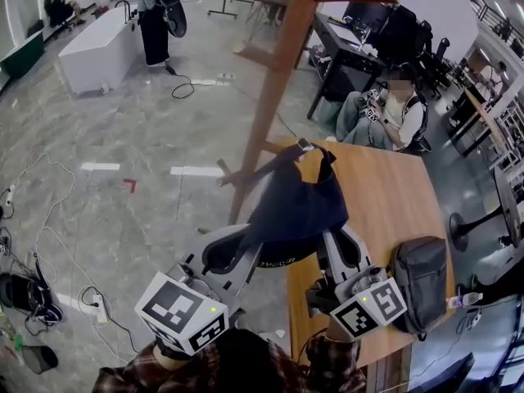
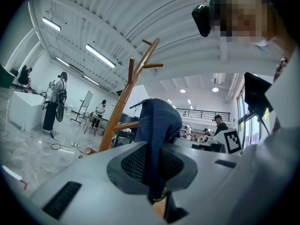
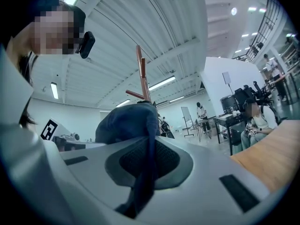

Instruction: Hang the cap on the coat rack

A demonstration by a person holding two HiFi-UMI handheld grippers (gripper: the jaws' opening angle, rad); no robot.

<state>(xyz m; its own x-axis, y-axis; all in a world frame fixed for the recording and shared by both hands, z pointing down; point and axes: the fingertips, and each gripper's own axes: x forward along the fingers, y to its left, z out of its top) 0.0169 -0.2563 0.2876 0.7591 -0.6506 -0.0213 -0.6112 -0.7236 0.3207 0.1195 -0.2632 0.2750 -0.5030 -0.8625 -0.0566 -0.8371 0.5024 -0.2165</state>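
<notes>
Cap (image 1: pixel 296 207): one, dark blue soft fabric, domed, rumpled. Grippers: two. Left gripper (image 2: pixel 152 172) fingers clamped on cap edge. Right gripper (image 3: pixel 143 172) fingers clamped on opposite edge. Crown bulges beyond both sets of fingertips. Coat rack (image 1: pixel 278 72): one, round wooden pole, angled pegs, just ahead of fingertips. Table (image 1: pixel 393 195): one, wood top. Backpack (image 1: pixel 422 281): one, grey.

No word or number can be read anywhere. The left marker cube (image 1: pixel 182 313) and the right marker cube (image 1: pixel 372 305) carry square black-and-white coded patterns, without letters. The navy cap (image 1: pixel 295 207) has a strip of pale lettering along its lower edge, too small to make out. The seated person's shirt (image 1: pixel 401 113) bears a dark print, too blurred to read. The floor (image 1: pixel 123 137) shows a red corner mark (image 1: pixel 129 185) beside plain white tape strips.
</notes>
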